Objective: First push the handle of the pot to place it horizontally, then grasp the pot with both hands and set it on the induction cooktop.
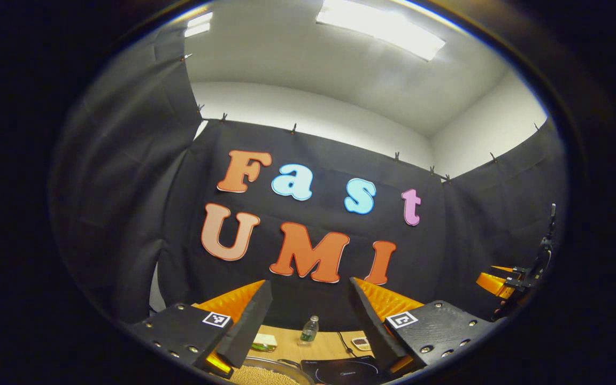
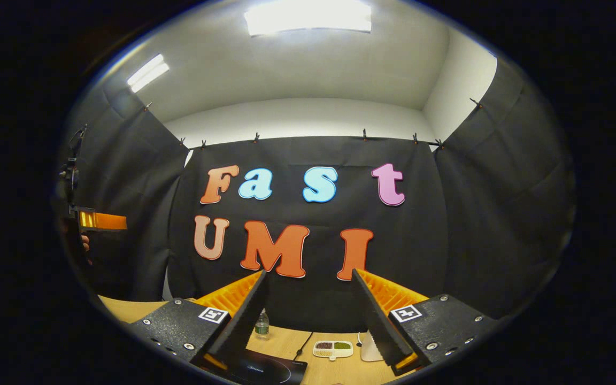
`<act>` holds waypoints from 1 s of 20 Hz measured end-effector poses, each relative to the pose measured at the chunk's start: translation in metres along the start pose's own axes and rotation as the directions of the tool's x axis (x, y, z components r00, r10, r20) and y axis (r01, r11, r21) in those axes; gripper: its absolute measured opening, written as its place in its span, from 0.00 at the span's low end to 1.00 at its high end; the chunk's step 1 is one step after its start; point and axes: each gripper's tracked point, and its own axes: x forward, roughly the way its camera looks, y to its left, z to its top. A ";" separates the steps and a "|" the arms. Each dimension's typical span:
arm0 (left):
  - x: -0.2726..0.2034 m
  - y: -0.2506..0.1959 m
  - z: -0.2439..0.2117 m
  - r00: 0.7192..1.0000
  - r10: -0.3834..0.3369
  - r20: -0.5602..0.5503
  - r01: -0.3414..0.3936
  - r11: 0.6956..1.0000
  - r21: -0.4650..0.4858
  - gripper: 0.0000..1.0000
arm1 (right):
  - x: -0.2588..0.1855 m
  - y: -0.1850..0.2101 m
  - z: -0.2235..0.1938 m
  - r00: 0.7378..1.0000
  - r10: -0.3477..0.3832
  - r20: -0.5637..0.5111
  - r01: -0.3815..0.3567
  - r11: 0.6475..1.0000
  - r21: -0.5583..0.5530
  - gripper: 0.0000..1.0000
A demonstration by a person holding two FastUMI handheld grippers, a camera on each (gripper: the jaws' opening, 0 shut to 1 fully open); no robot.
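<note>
While held up high, both aimed at the black cloth wall. Left gripper point(image 1: 310, 315) jaws wide apart, holding nothing. Right gripper point(image 2: 310, 315) jaws wide apart too, holding nothing. Pot point(image 1: 270, 372) low on the desk point(image 1: 329, 342), just left of the induction cooktop point(image 1: 343, 370); handle hard to tell. Small bottle point(image 1: 310, 328) farther back. Lots of open air around both.
</note>
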 end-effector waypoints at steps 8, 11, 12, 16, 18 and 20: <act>-0.010 0.029 -0.101 0.969 0.032 -0.245 -0.008 0.995 0.096 0.89 | -0.009 0.011 -0.045 0.999 0.033 -0.041 -0.034 0.999 -0.022 0.95; -0.025 0.037 -0.148 0.927 0.031 -0.373 0.007 0.995 0.099 0.89 | -0.014 0.018 -0.064 0.997 0.047 -0.056 -0.048 0.999 -0.020 0.95; -0.031 0.040 -0.163 0.908 0.038 -0.417 0.006 0.995 0.103 0.89 | -0.014 0.022 -0.071 0.997 0.053 -0.062 -0.054 0.998 -0.014 0.96; -0.060 0.064 -0.222 0.801 0.120 -0.586 -0.059 0.991 0.122 0.92 | -0.017 0.031 -0.100 0.994 0.075 -0.081 -0.076 0.997 -0.013 0.95; -0.077 0.066 -0.254 0.727 0.129 -0.675 -0.084 0.992 0.098 0.73 | -0.020 0.036 -0.116 0.991 0.085 -0.100 -0.085 0.996 0.001 0.96; -0.097 0.064 -0.274 0.660 0.136 -0.739 -0.111 0.990 0.083 0.66 | -0.020 0.037 -0.131 0.988 0.082 -0.128 -0.083 0.997 0.000 0.95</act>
